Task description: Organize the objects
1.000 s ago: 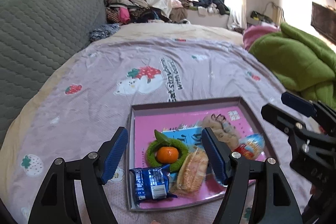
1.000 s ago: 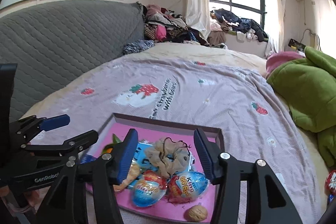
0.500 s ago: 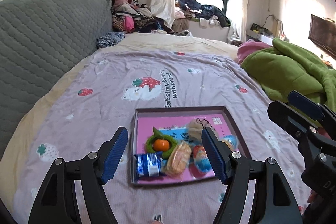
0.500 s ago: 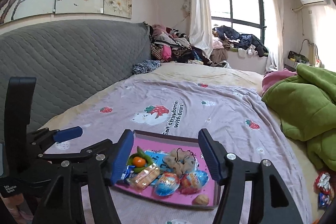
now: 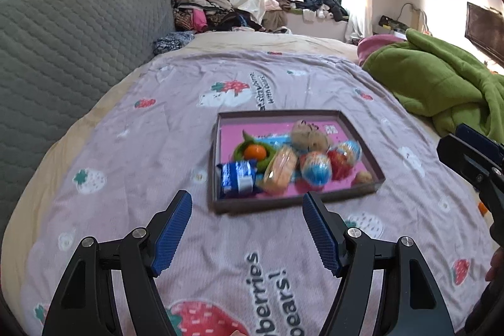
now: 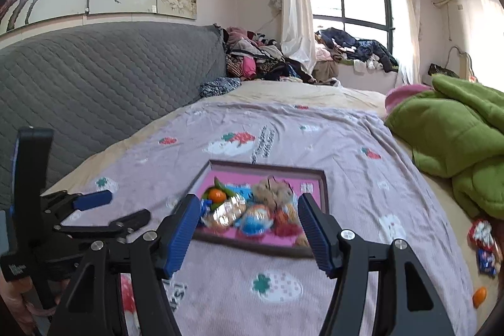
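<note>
1. Right claw gapes wide, having just been opening, nothing between its jaws.
2. Left claw also wide, empty.
3. Snack tray lies ahead of both on the bed.
4. A loose tangerine lies right of the tray, nearer the right claw.

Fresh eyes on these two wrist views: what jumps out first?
The shallow tray with its pink floor, mid-bed on the lilac strawberry-print sheet, packed with snacks: a small orange in a green ring, a blue wrapper, foil eggs. Next, the bright green blanket heaped at the right edge. Both the left gripper and the right gripper hang open and empty on the near side of the tray.
</note>
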{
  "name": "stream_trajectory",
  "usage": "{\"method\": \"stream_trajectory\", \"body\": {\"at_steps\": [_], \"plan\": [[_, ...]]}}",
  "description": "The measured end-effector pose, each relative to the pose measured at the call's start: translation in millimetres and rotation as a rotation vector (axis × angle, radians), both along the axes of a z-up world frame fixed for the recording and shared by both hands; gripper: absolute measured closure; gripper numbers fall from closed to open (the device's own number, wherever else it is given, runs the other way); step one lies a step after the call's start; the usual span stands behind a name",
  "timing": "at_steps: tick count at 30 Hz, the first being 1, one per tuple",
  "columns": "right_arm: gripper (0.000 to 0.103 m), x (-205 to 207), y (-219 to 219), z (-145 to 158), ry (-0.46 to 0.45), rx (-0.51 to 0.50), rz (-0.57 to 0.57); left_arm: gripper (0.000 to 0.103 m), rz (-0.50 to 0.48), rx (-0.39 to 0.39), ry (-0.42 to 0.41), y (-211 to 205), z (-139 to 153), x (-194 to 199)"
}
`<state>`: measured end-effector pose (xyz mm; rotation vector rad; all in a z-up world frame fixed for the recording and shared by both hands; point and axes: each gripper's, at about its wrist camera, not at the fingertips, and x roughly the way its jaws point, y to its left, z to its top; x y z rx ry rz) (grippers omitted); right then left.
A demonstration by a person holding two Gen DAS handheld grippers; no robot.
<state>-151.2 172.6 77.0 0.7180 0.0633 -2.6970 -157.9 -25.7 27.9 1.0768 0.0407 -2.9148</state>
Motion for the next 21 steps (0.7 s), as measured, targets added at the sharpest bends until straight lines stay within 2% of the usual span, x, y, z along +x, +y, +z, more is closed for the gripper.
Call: {"method": "stream_trajectory", "body": {"at_steps": [5, 11, 21], "plan": [[0.039, 8.2, 6.0, -19.8, -0.069, -0.025, -0.016, 0.029, -0.005, 0.005, -0.011, -1.7, -15.1, 15.1], [0.039, 17.2, 2.7, -42.4, -0.100, -0.013, -0.058, 0.029, -0.001, 0.016, -0.036, 1.4, -32.1, 28.4], [0.039, 19.6, 10.2, -100.3, -0.240, 0.008, -0.136, 0.029, 0.005, -0.010, -0.051, 6.1, -50.6, 40.2]]}}
